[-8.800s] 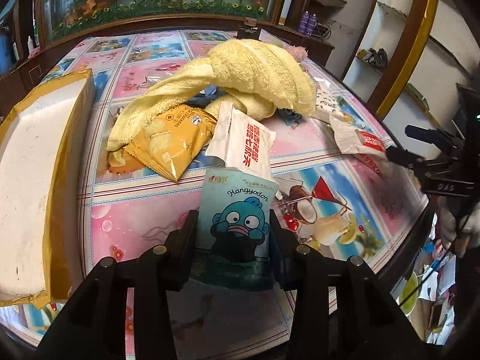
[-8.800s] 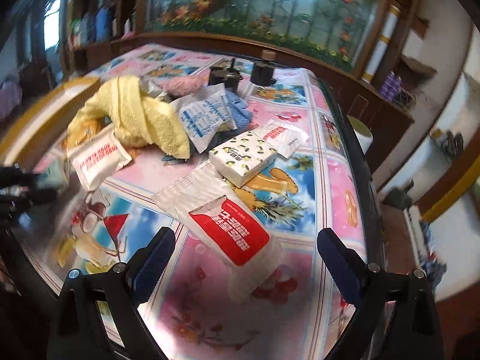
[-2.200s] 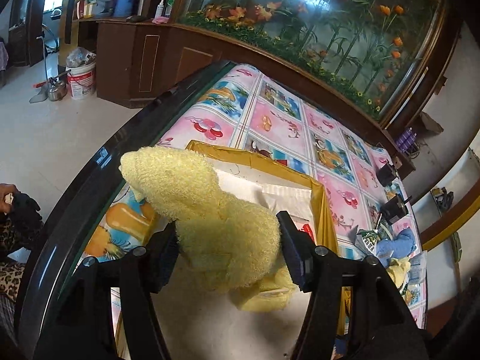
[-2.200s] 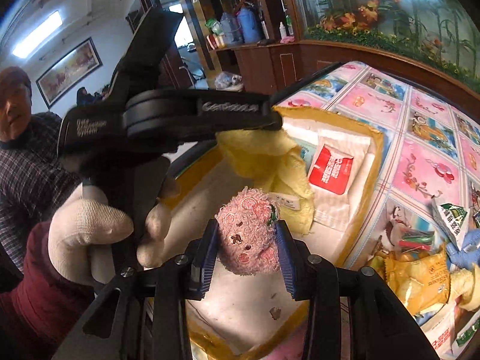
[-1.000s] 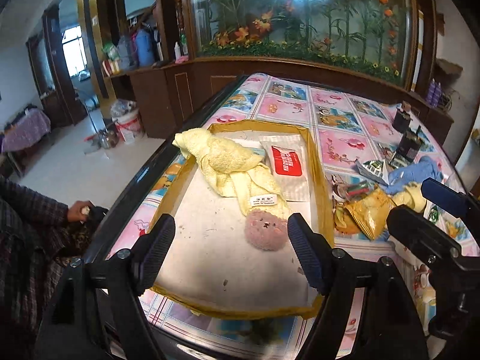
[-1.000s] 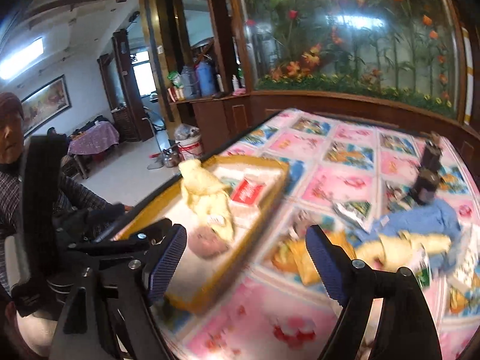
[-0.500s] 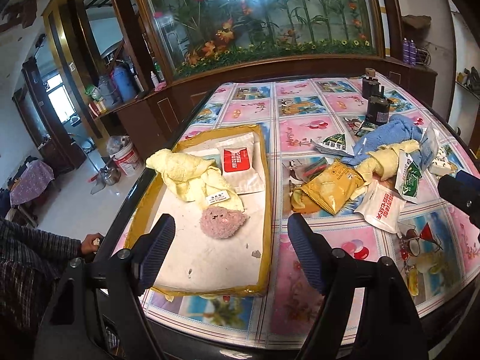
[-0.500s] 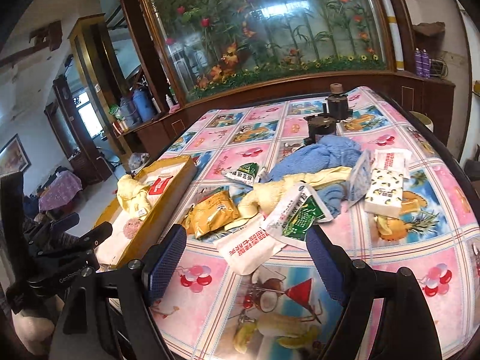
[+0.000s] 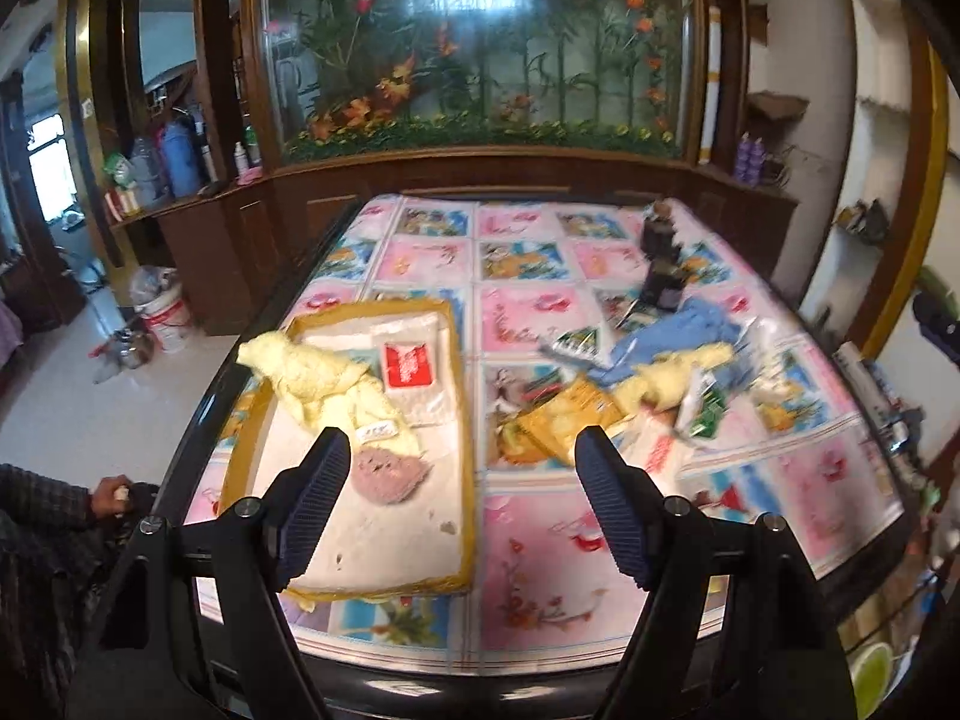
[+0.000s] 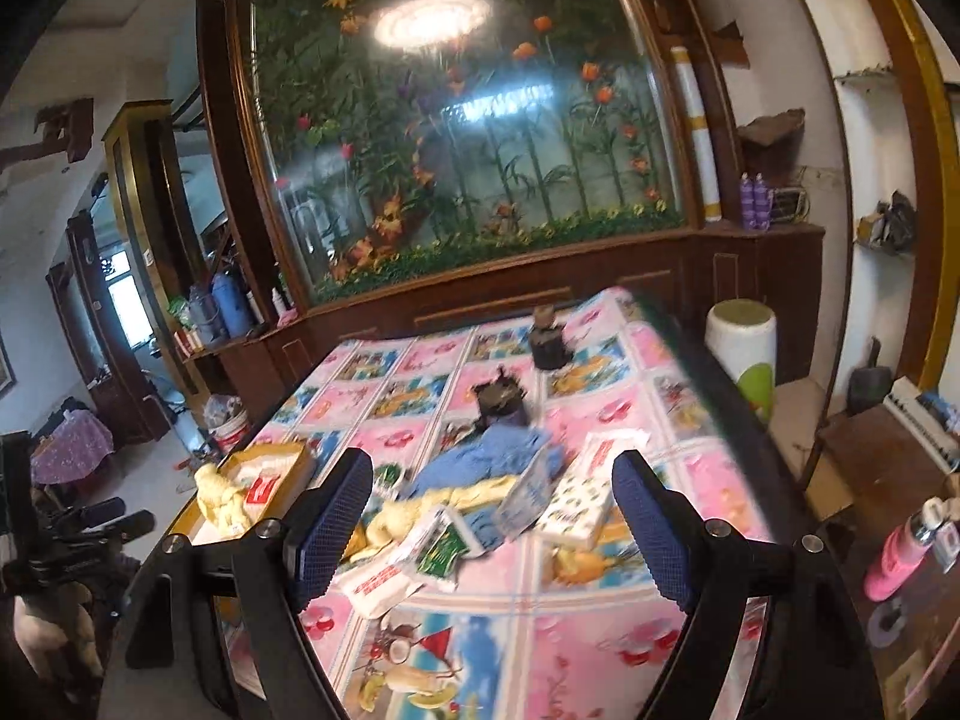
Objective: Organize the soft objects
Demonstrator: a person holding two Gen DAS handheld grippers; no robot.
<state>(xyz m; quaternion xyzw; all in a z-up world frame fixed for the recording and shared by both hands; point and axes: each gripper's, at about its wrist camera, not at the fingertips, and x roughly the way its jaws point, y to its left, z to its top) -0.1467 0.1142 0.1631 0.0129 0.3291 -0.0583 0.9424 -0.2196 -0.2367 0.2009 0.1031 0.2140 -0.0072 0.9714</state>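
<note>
Standing over the table, both the left tongs and right tongs hang spread wide, carrying nothing. Sorted so far: a yellow towel, a pink plush and a white packet lie in the tray. Outstanding: a blue cloth, a second yellow cloth and several packets remain heaped on the table beside the tray.
</note>
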